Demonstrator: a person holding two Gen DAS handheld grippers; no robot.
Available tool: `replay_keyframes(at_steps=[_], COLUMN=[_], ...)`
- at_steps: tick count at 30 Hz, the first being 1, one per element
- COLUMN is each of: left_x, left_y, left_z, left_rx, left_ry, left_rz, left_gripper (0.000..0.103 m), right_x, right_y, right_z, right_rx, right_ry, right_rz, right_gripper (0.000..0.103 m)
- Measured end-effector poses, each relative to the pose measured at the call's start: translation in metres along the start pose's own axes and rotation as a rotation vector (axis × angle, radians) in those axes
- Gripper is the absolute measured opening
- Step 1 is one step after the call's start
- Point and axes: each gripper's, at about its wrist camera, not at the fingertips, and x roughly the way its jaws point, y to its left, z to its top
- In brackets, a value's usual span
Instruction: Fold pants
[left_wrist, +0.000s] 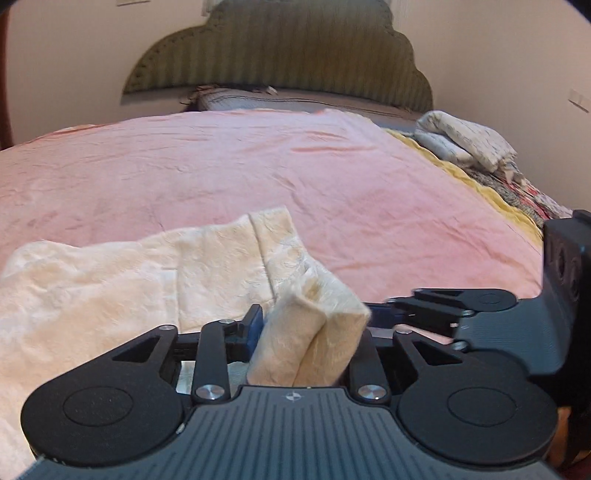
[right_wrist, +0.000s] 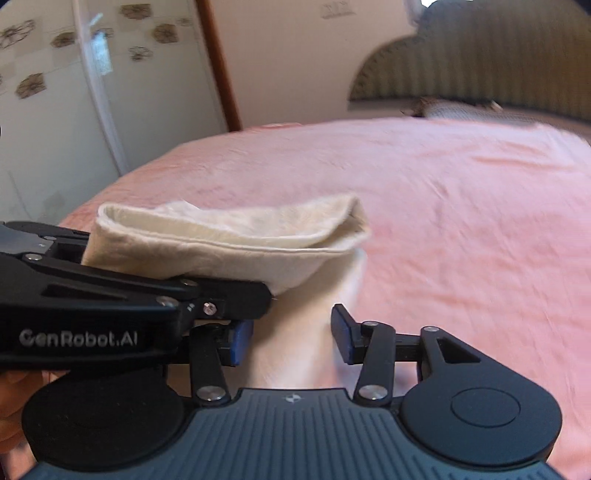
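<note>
Cream fleece pants (left_wrist: 110, 288) lie on the pink bedspread (left_wrist: 258, 166). My left gripper (left_wrist: 310, 332) is shut on a bunched fold of the pants (left_wrist: 310, 332) and holds it above the bed. The right gripper comes in from the right in the left wrist view (left_wrist: 424, 306), close beside the held fold. In the right wrist view the right gripper (right_wrist: 291, 339) is open, its blue pads (right_wrist: 341, 336) either side of a hanging strip of pants (right_wrist: 303, 332). The left gripper crosses from the left (right_wrist: 129, 295), holding the folded pant end (right_wrist: 229, 236).
The padded headboard (left_wrist: 277, 48) stands at the far end with a grey pillow (left_wrist: 295, 101) below it. A pile of folded patterned linens (left_wrist: 465, 144) and a yellow-edged quilt (left_wrist: 498, 199) lie at the right edge. A wardrobe (right_wrist: 55, 92) stands left of the bed.
</note>
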Motion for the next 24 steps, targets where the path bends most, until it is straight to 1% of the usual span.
replay_keyframes(at_steps=[1, 3, 5, 6, 7, 8, 9, 10, 11, 12, 13, 15, 17, 18, 19, 21, 23, 24], left_x=[0.000, -0.010, -0.024, -0.032, -0.040, -0.048, -0.056, -0.065, -0.072, -0.078, -0.084, -0.094, -0.098, -0.099, -0.099, -0.097, -0.096, -0.093], left_y=[0.002, 0.010, 0.021, 0.027, 0.033, 0.040, 0.047, 0.054, 0.058, 0.061, 0.063, 0.068, 0.081, 0.090, 0.098, 0.112, 0.128, 0.133], left_z=[-0.001, 0.001, 0.006, 0.008, 0.009, 0.009, 0.009, 0.009, 0.009, 0.009, 0.009, 0.009, 0.008, 0.006, 0.002, -0.010, -0.026, -0.034], left_rx=[-0.004, -0.040, -0.055, -0.050, -0.037, -0.024, -0.025, -0.023, -0.019, -0.019, -0.024, -0.026, -0.042, -0.062, -0.070, -0.048, -0.044, -0.036], left_ry=[0.011, 0.020, 0.001, -0.014, -0.031, -0.048, -0.065, -0.081, -0.085, -0.086, -0.100, -0.143, -0.142, -0.135, -0.126, -0.092, -0.051, -0.017], left_rz=[-0.016, -0.075, -0.118, -0.119, -0.098, -0.061, -0.050, -0.076, -0.119, -0.150, -0.150, -0.105, -0.080, -0.049, -0.011, 0.078, 0.116, 0.119], left_gripper=[0.037, 0.040, 0.044, 0.049, 0.060, 0.066, 0.071, 0.071, 0.071, 0.072, 0.072, 0.073, 0.073, 0.073, 0.073, 0.073, 0.073, 0.073], right_x=[-0.006, -0.024, -0.043, -0.053, -0.061, -0.068, -0.073, -0.076, -0.077, -0.074, -0.072, -0.062, -0.057, -0.057, -0.059, -0.063, -0.060, -0.057], right_y=[-0.007, -0.020, -0.030, -0.034, -0.034, -0.031, -0.023, -0.014, -0.004, 0.008, 0.018, 0.035, 0.042, 0.041, 0.039, 0.034, 0.038, 0.043], right_z=[-0.006, -0.015, -0.022, -0.023, -0.025, -0.026, -0.025, -0.022, -0.019, -0.010, -0.005, 0.004, 0.005, 0.003, 0.001, -0.004, -0.013, -0.018], right_rx=[0.030, 0.102, 0.188, 0.218, 0.239, 0.251, 0.252, 0.243, 0.224, 0.194, 0.168, 0.108, 0.072, 0.079, 0.098, 0.118, 0.089, 0.061], right_ry=[0.005, -0.021, -0.064, -0.099, -0.130, -0.159, -0.186, -0.210, -0.228, -0.244, -0.249, -0.241, -0.232, -0.224, -0.216, -0.199, -0.161, -0.134], right_rz=[-0.030, -0.106, -0.208, -0.235, -0.235, -0.209, -0.175, -0.137, -0.105, -0.083, -0.078, -0.095, -0.144, -0.163, -0.170, -0.153, -0.131, -0.136], right_gripper=[0.050, 0.051, 0.052, 0.053, 0.054, 0.054, 0.054, 0.053, 0.053, 0.053, 0.053, 0.054, 0.054, 0.054, 0.054, 0.054, 0.054, 0.054])
